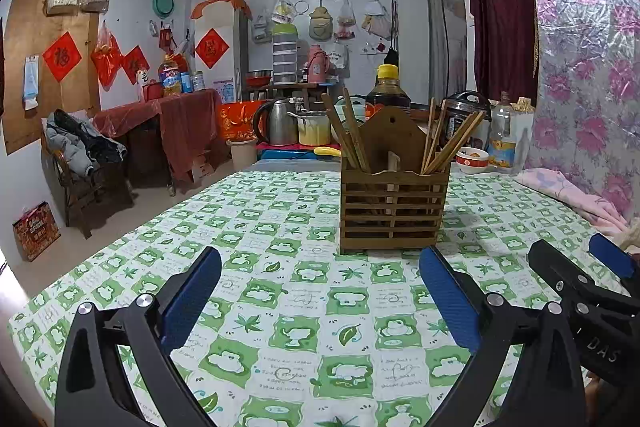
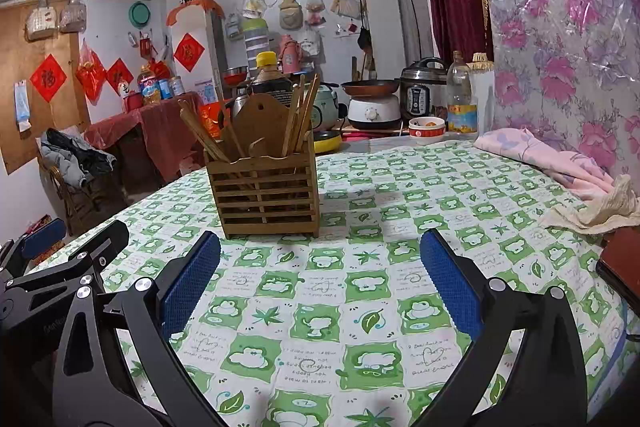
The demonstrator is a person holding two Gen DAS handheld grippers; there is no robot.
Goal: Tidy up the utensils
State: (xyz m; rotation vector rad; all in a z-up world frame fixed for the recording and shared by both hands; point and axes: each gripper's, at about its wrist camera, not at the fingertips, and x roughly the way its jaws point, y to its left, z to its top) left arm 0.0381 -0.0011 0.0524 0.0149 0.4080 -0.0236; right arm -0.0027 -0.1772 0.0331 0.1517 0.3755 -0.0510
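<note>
A slatted wooden utensil holder (image 1: 394, 205) (image 2: 266, 193) stands upright on the green-and-white checked tablecloth (image 1: 304, 291) (image 2: 360, 287). Several wooden chopsticks (image 1: 348, 131) (image 2: 204, 137) lean out of its left and right compartments. My left gripper (image 1: 320, 291) is open and holds nothing, a short way in front of the holder and slightly left of it. My right gripper (image 2: 320, 283) is open too, with nothing between its blue pads, in front of the holder and slightly right of it. Each gripper shows at the edge of the other's view.
A pink folded cloth (image 2: 552, 159) and a beige rag (image 2: 604, 207) lie at the table's right side by the flowered wall. Behind the table stand a soy sauce bottle (image 1: 388, 91), a kettle (image 1: 278, 121), a pressure cooker (image 2: 424, 91), an oil bottle (image 2: 462, 99) and a small bowl (image 2: 426, 127).
</note>
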